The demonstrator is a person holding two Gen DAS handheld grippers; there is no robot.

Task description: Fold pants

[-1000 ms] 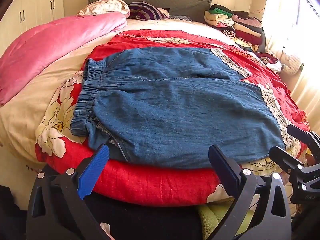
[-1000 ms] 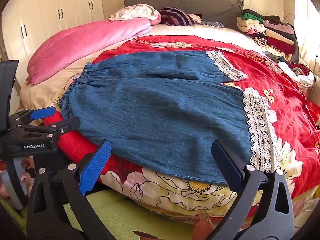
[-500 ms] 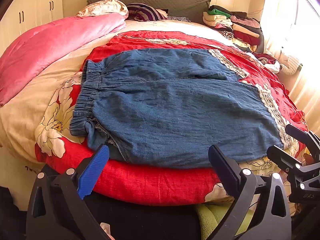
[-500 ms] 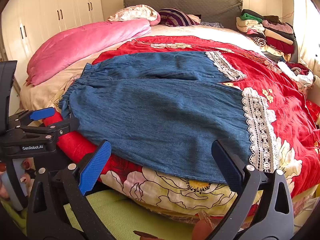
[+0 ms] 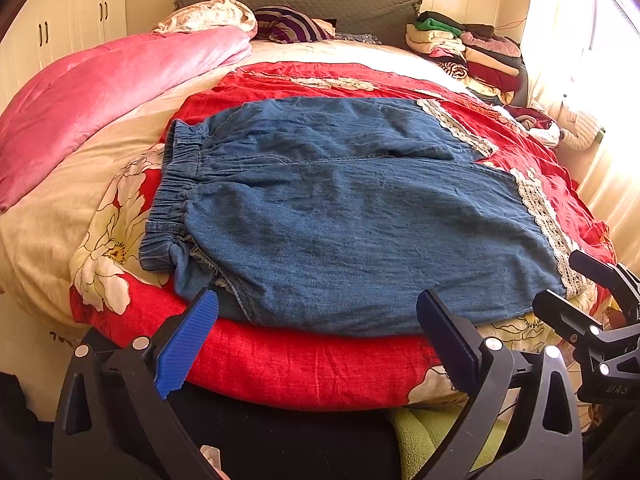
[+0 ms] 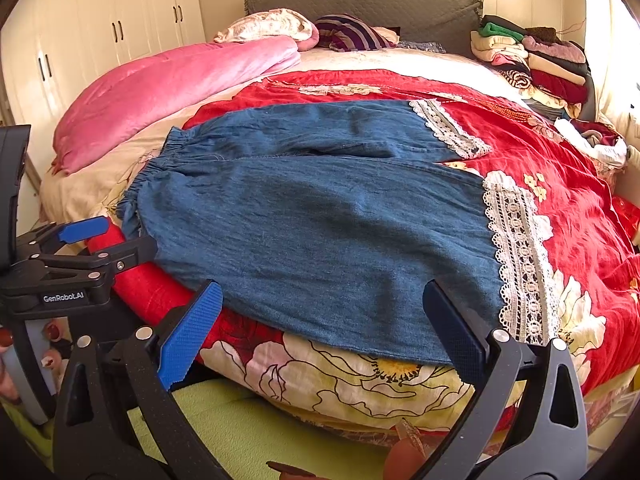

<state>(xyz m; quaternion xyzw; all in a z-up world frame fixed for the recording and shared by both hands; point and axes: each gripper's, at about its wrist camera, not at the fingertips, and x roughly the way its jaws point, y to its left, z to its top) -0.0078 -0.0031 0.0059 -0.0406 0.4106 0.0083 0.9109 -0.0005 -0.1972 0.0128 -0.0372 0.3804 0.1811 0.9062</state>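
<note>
The left tool (image 5: 318,334) hangs with its two blue-padded fingers spread wide and nothing between them, just off the near edge of the bed (image 5: 48,216), in front of the waist end of the pants (image 5: 340,216). The right tool (image 6: 322,322) is likewise spread wide and holds nothing; it sits off the same edge, facing the hem end of the near leg. In the left wrist view the right tool shows at the lower right border, and in the right wrist view the left tool shows at the left border, so the two stand side by side but apart.

The pants are blue denim and lie flat across a red floral quilt (image 5: 304,368) on the bed. The gathered elastic waistband (image 5: 172,196) points to the left, and the two legs run to the right, each ending in a band of white lace trim (image 6: 520,256). The near leg lies closest to the tools, with its lower edge reaching the rounded rim of the quilt; the far leg lies just beyond it, touching it along the middle seam.

Further out, a pink duvet (image 5: 100,96) lies bunched along the left side of the bed. Pillows rest against a grey headboard (image 6: 360,4), and a stack of folded clothes (image 6: 532,64) sits at the far right corner. White wardrobe doors (image 6: 108,36) stand along the left wall.
</note>
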